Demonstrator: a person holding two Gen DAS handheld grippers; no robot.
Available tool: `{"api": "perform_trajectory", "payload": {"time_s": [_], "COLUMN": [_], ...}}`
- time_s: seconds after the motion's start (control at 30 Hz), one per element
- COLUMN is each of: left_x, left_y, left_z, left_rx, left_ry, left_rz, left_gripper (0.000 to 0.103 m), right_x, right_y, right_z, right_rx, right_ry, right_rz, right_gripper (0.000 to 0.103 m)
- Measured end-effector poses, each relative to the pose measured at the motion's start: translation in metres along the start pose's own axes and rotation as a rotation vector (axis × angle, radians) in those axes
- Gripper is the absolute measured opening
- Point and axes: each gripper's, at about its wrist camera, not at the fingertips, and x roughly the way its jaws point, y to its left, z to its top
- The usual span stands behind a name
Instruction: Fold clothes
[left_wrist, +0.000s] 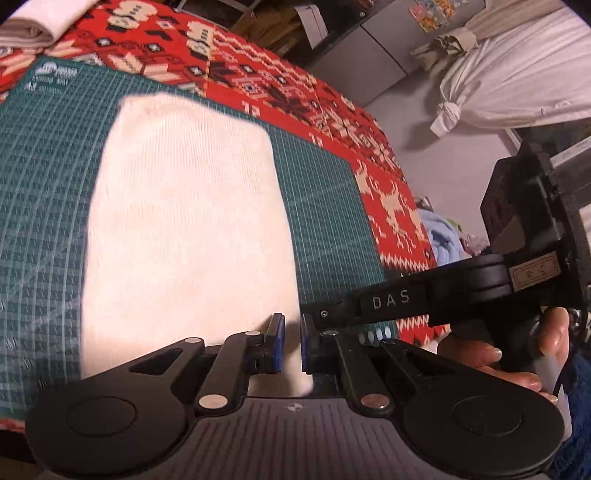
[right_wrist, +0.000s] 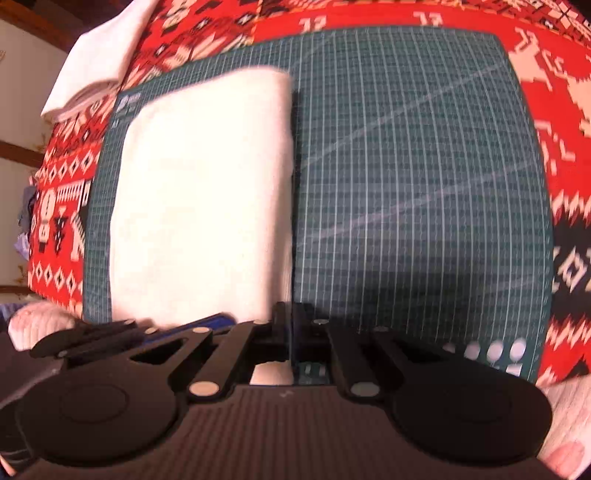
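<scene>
Left wrist view is showing the white garment (left_wrist: 184, 229) lying folded at frame centre on the green cutting mat (left_wrist: 44, 192); the left gripper (left_wrist: 291, 345) is pinching its near corner. At right, the right gripper (right_wrist: 290, 332) is nearly closed at the edge; grip uncertain. Folding seems nearly done.

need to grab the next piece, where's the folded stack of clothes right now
The folded stack of clothes lies at the top left corner of the left wrist view, on the red patterned cloth, just beyond the green cutting mat's far corner.
</scene>
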Motion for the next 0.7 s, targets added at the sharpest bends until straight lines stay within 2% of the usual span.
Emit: {"api": "perform_trajectory", "payload": {"time_s": [0.13, 0.33, 0.57, 0.7], "left_x": [0.002, 0.001, 0.002, -0.002], "left_y": [-0.001, 0.001, 0.009, 0.009], "left_z": [-0.006, -0.01, -0.011, -0.011], "left_rx": [-0.004, -0.028, -0.075, -0.084], "left_ry": [0.002, -0.003, -0.005, -0.012], "left_rz": [-0.014, -0.032, -0.06, -0.07], "left_gripper": [0.009, 0.009, 0.009, 0.012], "right_x": [0.005, 0.001, 0.002, -0.007], "right_y": [0.003, -0.01, -0.003, -0.02], "right_z": [-0.02, -0.026, -0.052, -0.058], "right_rx": [-0.007, 0.067, 0.027, 0.087], "right_ry": [0.02, -0.005, 0.023, -0.018], "right_rz": [-0.014, 0.013, 0.049, 0.077], "right_gripper": [0.004, 0.005, 0.004, 0.005]}}
